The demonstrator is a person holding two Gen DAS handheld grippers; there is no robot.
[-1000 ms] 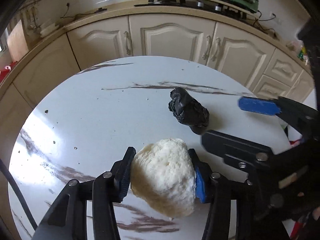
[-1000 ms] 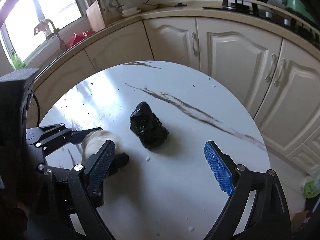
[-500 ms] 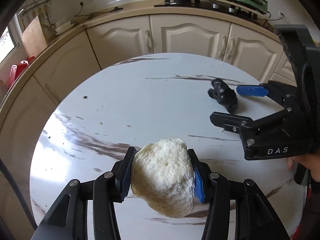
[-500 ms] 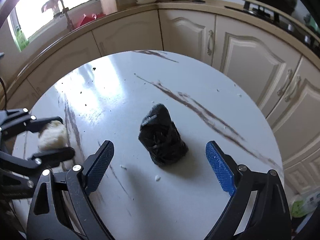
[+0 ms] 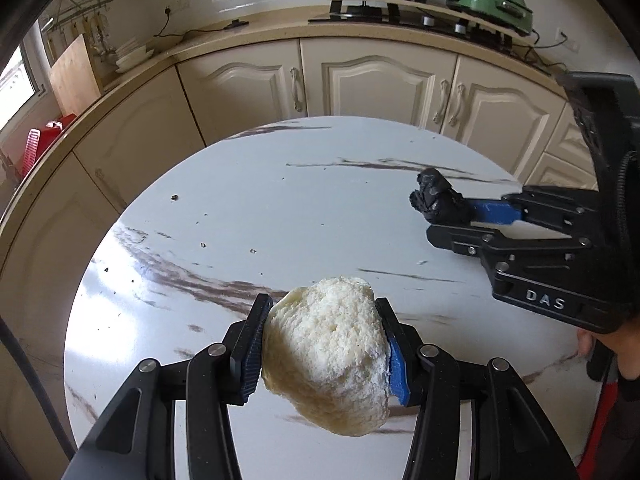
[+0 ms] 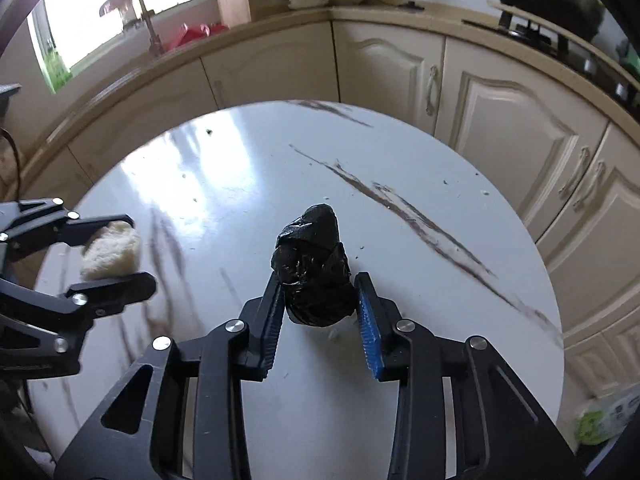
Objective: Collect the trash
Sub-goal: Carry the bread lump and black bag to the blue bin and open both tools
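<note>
L gripper point(image 5: 324, 354) gripping white lump point(image 5: 328, 360) above table point(image 5: 280, 200). R gripper point(image 6: 318, 312) closing on black bag wad point(image 6: 314, 276), pads touching; only R view showing window point(image 6: 120, 4) at 11 o'clock.

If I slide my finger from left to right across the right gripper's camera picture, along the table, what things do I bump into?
Left gripper squeezing the white lump → black bag wad between the closing jaws of the right gripper → brown streak on the table.
</note>
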